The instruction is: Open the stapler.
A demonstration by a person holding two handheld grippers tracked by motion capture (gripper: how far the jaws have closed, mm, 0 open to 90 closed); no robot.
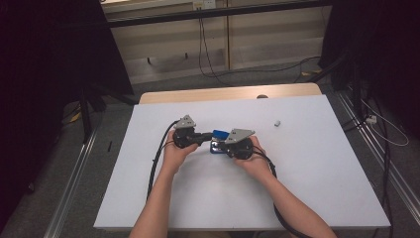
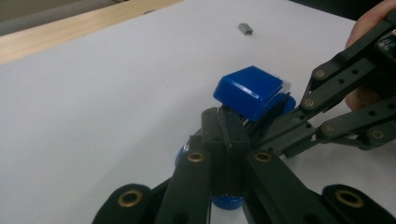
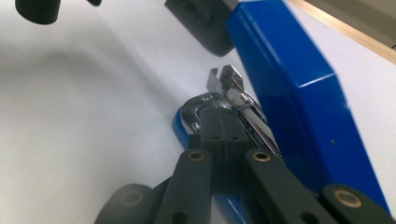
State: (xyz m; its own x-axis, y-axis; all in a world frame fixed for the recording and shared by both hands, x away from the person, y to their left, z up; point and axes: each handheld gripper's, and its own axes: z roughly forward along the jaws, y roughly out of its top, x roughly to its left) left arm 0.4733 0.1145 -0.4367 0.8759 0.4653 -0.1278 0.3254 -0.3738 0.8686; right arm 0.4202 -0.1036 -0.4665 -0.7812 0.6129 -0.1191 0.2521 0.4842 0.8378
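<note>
A blue stapler (image 1: 219, 134) lies near the middle of the white table (image 1: 322, 173), its blue top cover (image 2: 252, 91) swung up off the base (image 3: 180, 126). The metal staple rail (image 3: 229, 88) lies bare under the cover. My left gripper (image 1: 208, 137) comes in from the left, its jaws pressed together (image 2: 224, 119) just under the raised cover and over the base. My right gripper (image 1: 221, 144) comes from the right, jaws together (image 3: 219, 119), tips at the rail's chrome end. Whether either pinches a part of the stapler is hidden.
A small grey block of staples (image 1: 278, 122) lies apart on the table at the back right, also in the left gripper view (image 2: 245, 29). A wooden strip (image 1: 223, 92) runs along the far edge. Cables (image 1: 205, 54) and dark stands sit on the floor beyond.
</note>
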